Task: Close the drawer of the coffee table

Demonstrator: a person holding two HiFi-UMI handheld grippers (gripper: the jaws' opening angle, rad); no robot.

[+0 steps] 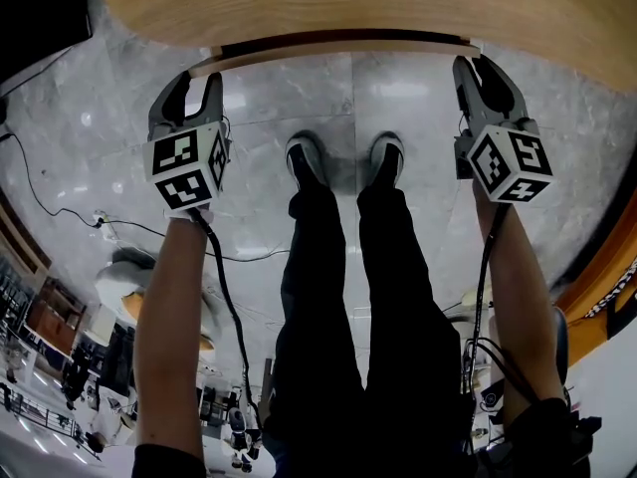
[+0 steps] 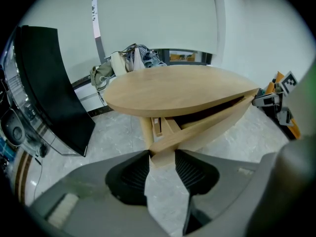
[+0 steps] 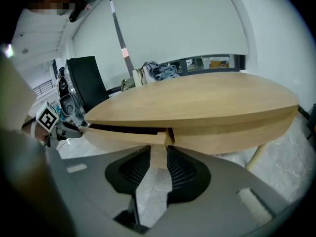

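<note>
The round wooden coffee table [image 1: 348,3] fills the top of the head view. Its curved drawer front [image 1: 328,56] stands a little out from under the top, with a dark gap behind it. My left gripper [image 1: 197,76] is at the drawer front's left end. In the left gripper view, the gripper [image 2: 162,157] has its ribbed pads shut on the end of the drawer front [image 2: 207,127]. My right gripper [image 1: 485,66] is at the right end. There the gripper [image 3: 158,158] has its pads closed on the end of the drawer front [image 3: 123,139].
The person's legs and shoes [image 1: 343,157] stand on the marble floor just before the table. A black cable [image 1: 60,217] trails across the floor at left. A black panel [image 2: 49,88] leans left of the table, and bags [image 2: 133,58] lie behind it.
</note>
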